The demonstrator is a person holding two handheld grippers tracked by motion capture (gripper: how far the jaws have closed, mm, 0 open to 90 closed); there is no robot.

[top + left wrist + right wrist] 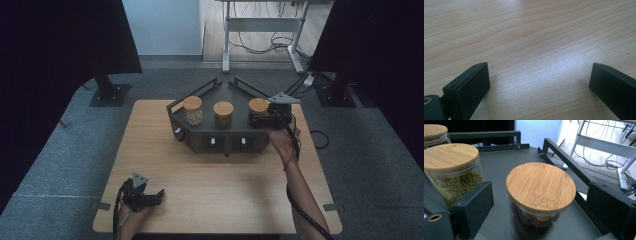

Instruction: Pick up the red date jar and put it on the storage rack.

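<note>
The right gripper [263,119] is at the dark tray [200,137], near its 3 o'clock end. Its jaws are wide open, one on each side of the jar [540,202] with the wooden lid [541,185], not squeezing it. The jar has dark red things inside. At its 9 o'clock side stands a jar of green beans [455,172]. The left gripper [150,196] rests on the table [210,185] at 7 o'clock, jaws wide open, holding nothing.
</note>
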